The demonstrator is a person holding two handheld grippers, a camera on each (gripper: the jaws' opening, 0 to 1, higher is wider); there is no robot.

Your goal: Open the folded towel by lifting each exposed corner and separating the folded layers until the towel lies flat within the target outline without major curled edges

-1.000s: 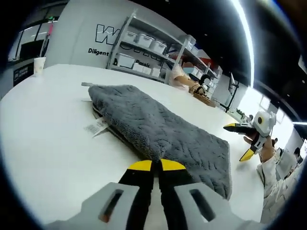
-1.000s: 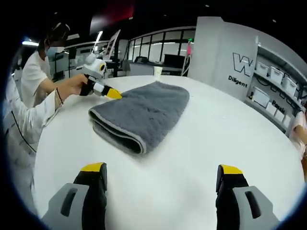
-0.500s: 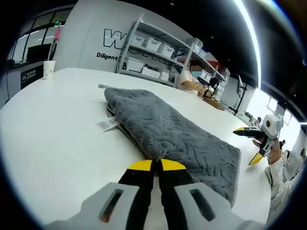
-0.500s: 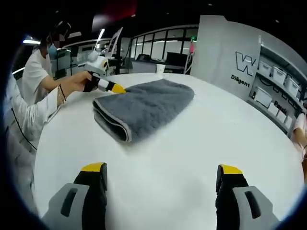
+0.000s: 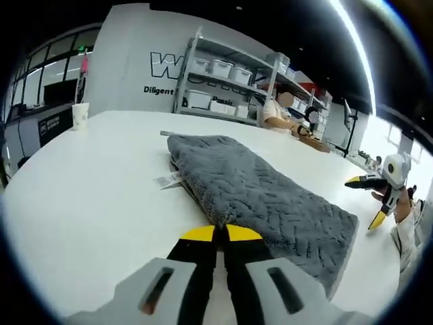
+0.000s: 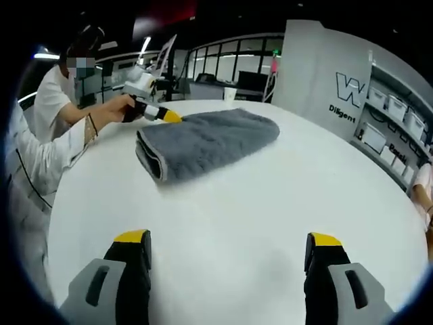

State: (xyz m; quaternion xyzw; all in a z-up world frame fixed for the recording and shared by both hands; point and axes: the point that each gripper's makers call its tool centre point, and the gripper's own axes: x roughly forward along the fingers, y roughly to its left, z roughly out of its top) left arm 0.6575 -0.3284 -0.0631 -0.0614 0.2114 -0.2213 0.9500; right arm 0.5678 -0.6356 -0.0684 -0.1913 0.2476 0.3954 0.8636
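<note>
Grey towel (image 5: pixel 264 196), folded, lies on white bench (image 5: pixel 88 196); label (image 5: pixel 166 181) sticks out at one edge. Left tool (image 5: pixel 220 233): jaws pressed together at towel's near edge, pinch unclear. Right tool (image 6: pixel 230 247): jaws spread wide, over bare bench, well apart from towel.
</note>
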